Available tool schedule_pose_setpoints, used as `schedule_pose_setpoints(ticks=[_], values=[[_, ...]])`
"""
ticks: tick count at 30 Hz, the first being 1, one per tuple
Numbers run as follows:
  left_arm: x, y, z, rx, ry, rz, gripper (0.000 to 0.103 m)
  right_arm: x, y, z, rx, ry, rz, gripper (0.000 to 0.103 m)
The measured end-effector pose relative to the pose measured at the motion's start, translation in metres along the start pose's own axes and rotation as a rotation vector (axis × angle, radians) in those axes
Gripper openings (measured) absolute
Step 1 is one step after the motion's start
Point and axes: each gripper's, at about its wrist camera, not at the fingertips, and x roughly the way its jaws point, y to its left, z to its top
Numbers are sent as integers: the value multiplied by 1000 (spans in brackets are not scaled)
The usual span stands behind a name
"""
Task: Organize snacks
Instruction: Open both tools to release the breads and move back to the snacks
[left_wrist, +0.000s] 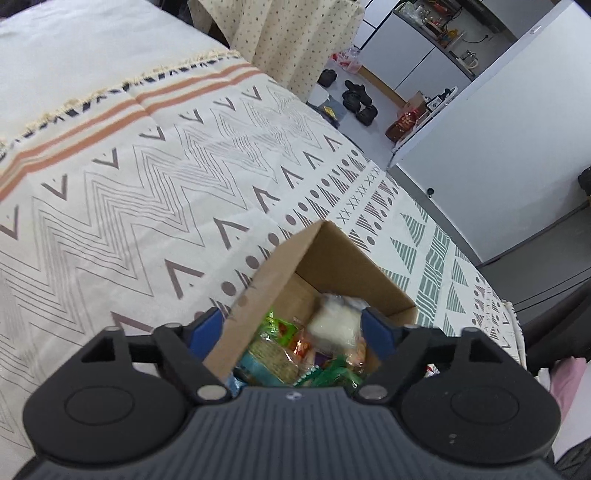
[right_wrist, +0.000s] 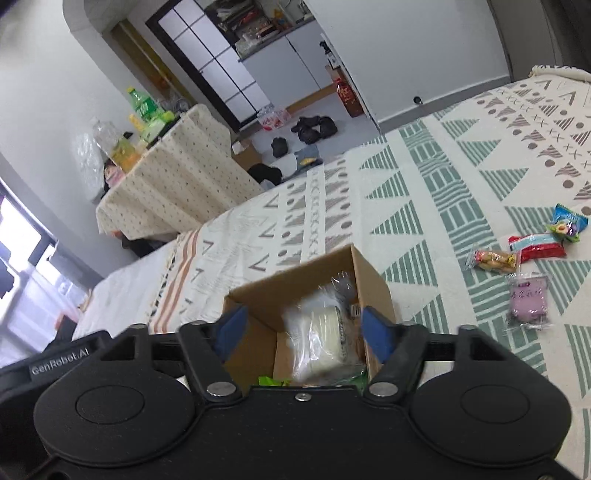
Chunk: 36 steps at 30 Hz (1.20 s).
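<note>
Right tool (right_wrist: 301, 328) agape over open brown cardboard box (right_wrist: 373, 280), white plastic-wrapped snack (right_wrist: 325, 339) loose between fingers. Left tool (left_wrist: 293, 328) agape, straddling box wall. Remaining four packets (right_wrist: 528, 258) on bed, right of right tool, nearer it.

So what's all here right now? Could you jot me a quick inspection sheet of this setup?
Surface: bed under a patterned blanket.
Job's things: open cardboard box holding a white packet and colourful snacks; four loose packets on the blanket: blue, red, biscuit sticks, purple.
Clutter: nothing seen on the blanket besides these.
Grippers: left gripper and right gripper both open, hovering above the box.
Cables: nothing seen.
Surroundings: draped table with bottles, dark shoes on the floor, white cabinets.
</note>
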Motion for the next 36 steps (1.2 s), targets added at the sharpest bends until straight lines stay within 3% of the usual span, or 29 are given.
schedule_pose_setpoints(ticks=[9,18,25,32,36], values=[[-20,-19,-19,70,11,26,88,-41,-23,-4,-10,-13,-64,80],[-37,-56,-53,185,-8,24,100,-92,-61,-1,-17,-76,-120,91],[-45,-83,-74,225,-20,-31,103,-126,-94,6,-3,-127,-156,103],[-42,-111,-93,253,-59,-72,103,-145,-119,15,-12,-218,-134,103],[-32,-130,-103,283,-35,-96,103,-143,-133,18,-44,-240,-154,103]])
